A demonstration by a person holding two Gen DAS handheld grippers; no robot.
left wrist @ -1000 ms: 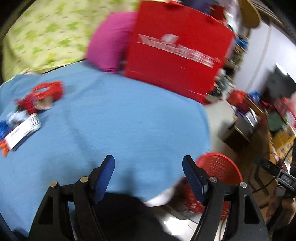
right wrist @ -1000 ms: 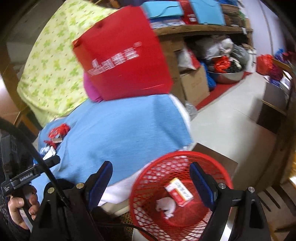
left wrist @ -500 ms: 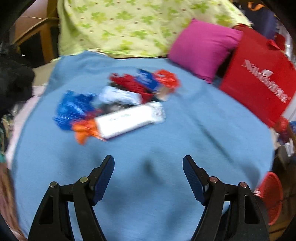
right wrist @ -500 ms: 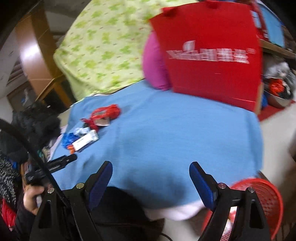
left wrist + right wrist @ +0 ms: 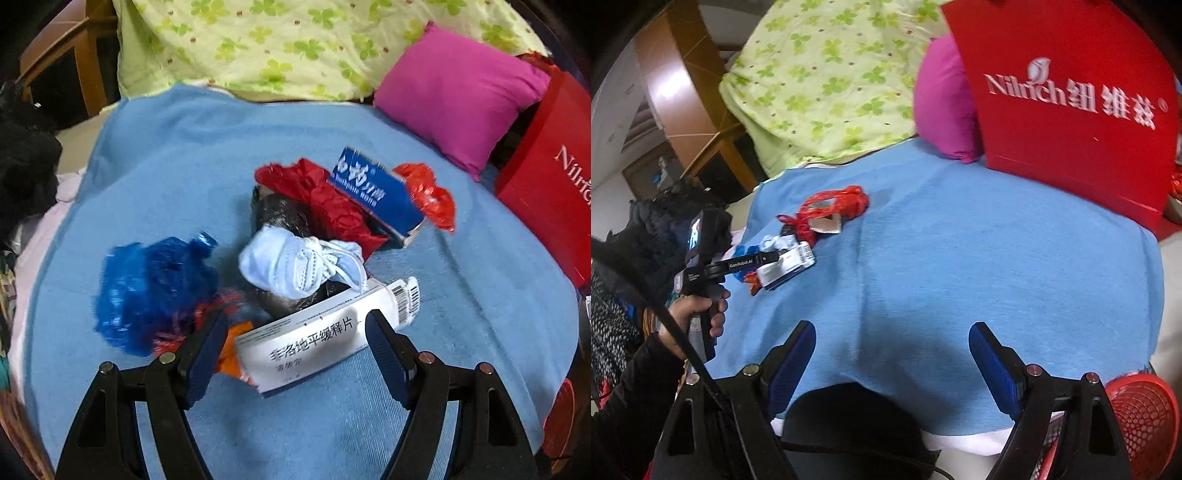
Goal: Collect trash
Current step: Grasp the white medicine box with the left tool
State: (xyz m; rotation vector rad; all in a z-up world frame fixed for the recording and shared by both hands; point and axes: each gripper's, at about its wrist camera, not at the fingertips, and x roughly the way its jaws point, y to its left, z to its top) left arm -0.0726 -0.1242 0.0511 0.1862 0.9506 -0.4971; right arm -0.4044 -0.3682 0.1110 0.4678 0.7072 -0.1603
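Trash [image 5: 317, 258] is seen piled mid-blanket in the left wrist view; the left gripper [image 5: 295, 343] is held open, its jaws either side of a white medicine box [image 5: 325, 339], unpressed. In the right wrist view, the right gripper [image 5: 892, 354] is spread empty above the blue blanket [image 5: 997, 277]; a red basket [image 5: 1141, 417] is seen past its near right corner.

Left claw [image 5: 295, 343] swung from red basket [image 5: 1141, 417] to trash pile [image 5: 314, 258].

My left gripper [image 5: 295, 341] hangs open over the white medicine box [image 5: 325, 332]. Crumpled mask [image 5: 295, 266] at twelve o'clock; blue bag [image 5: 155, 288] at ten.
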